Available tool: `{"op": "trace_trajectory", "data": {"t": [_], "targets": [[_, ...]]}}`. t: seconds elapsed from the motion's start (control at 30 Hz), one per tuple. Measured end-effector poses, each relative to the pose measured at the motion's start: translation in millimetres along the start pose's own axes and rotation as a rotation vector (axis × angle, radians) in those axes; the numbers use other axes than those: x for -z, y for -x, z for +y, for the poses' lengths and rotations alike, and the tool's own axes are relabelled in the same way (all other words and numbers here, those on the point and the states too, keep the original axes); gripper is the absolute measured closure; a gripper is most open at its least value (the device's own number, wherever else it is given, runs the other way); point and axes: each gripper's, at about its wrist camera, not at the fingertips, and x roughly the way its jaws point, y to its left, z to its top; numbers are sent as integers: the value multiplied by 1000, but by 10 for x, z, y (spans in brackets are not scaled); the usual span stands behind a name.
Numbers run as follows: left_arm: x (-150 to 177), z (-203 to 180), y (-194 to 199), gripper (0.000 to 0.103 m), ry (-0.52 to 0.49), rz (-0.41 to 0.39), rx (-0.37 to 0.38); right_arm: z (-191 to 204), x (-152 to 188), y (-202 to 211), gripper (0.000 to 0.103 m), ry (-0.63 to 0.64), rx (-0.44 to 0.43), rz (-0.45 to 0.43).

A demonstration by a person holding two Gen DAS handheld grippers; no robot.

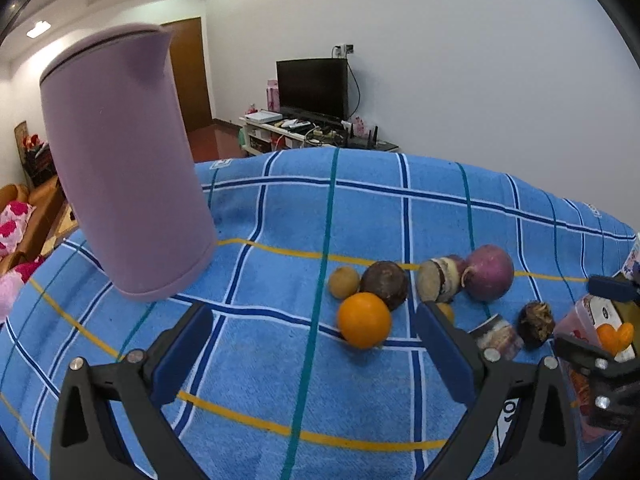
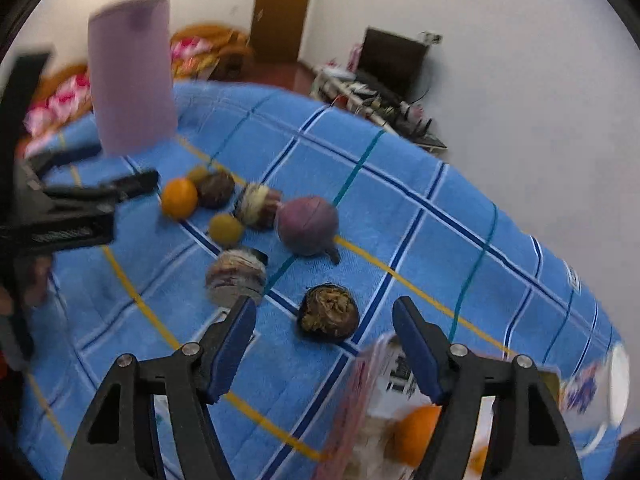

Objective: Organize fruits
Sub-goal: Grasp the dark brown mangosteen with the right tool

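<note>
Several fruits lie on the blue checked cloth (image 1: 280,216). An orange (image 1: 363,320) sits just beyond my open, empty left gripper (image 1: 316,336), with a dark round fruit (image 1: 385,284) and a small tan one (image 1: 344,282) behind it. A big purple round fruit (image 1: 489,267) lies further right; it also shows in the right wrist view (image 2: 307,225). My right gripper (image 2: 324,322) is open and empty, low over a dark dried fruit (image 2: 329,312). A clear box (image 2: 384,412) holding an orange (image 2: 416,434) sits under its right finger.
A tall lilac jug (image 1: 120,168) stands on the cloth at the left; it also shows in the right wrist view (image 2: 132,76). Cut brownish fruit pieces (image 2: 236,276) lie among the fruits. The left gripper (image 2: 100,196) reaches in from the left. A TV stand is behind.
</note>
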Motion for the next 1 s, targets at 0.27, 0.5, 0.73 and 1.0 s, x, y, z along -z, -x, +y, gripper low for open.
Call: {"op": "trace_trajectory", "data": {"t": [0.27, 0.5, 0.73, 1.0], "targets": [[-8, 13, -12, 0, 10, 12, 9, -29, -143, -426, 52, 111, -54, 188], [-4, -14, -56, 0, 4, 22, 14, -82, -170, -601, 58, 131, -76, 261], [4, -25, -40, 0, 7, 17, 18, -128, -189, -385, 59, 57, -80, 169], [37, -201, 42, 0, -10, -24, 108, -378, 229, 563, 59, -249, -72, -183]]}}
